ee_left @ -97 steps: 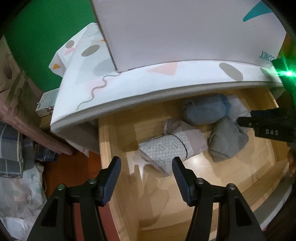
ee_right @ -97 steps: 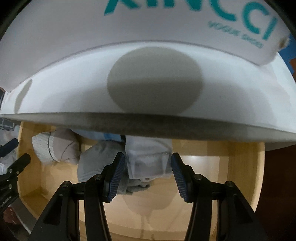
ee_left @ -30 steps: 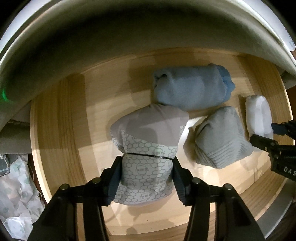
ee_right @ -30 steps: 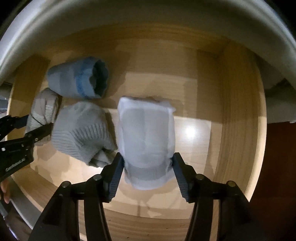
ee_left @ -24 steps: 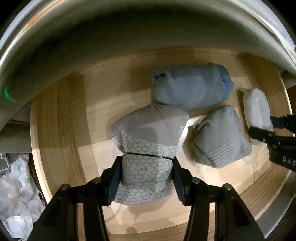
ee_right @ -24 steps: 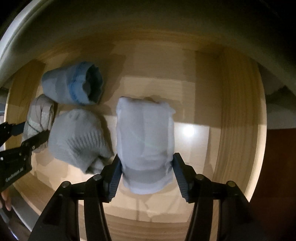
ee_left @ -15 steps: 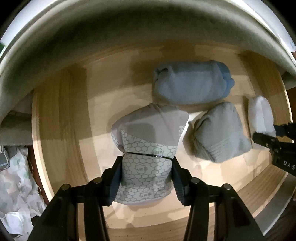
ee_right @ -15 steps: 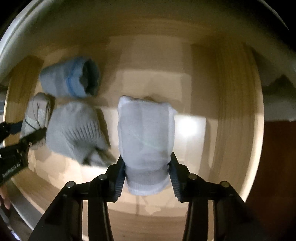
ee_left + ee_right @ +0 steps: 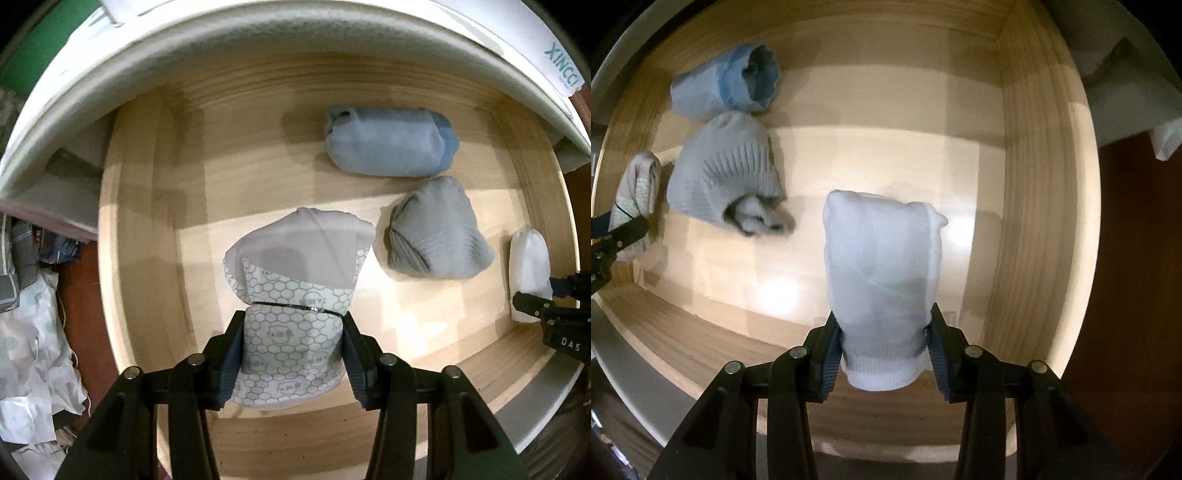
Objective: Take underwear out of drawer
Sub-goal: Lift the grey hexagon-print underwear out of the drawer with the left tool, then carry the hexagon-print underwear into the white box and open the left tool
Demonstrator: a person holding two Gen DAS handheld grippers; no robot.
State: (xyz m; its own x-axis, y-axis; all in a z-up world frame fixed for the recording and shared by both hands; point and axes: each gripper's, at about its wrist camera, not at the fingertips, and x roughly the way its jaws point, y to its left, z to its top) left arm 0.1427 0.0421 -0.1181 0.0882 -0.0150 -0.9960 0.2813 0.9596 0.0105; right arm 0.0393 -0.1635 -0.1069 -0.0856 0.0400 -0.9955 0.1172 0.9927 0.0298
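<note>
Pale wood forms the floor and walls of the open drawer (image 9: 155, 229), seen from above by both wrist cameras. The left tongs (image 9: 293, 354) point down into it and grip a rolled bundle of underwear with a grey hexagon print (image 9: 291, 295); both dark pads press its lower end, below a thin black band around the roll. The right tongs (image 9: 884, 350) clamp a white rolled bundle (image 9: 882, 280) near its ribbed hem, the cloth pinched in between the pads; their jaws have just been closing on it. Two more rolls lie on the drawer floor between the held ones: a blue roll (image 9: 391, 144) towards the back wall and a grey ribbed bundle (image 9: 436, 232) just in front of it, close together, with the grey one just beside the hexagon roll. In the right view the grey bundle is somewhat blurred. A white padded edge (image 9: 258, 48) curves over the back of the drawer. Crumpled pale cloth or paper (image 9: 33, 343) lies on the floor outside the drawer's left wall.
</note>
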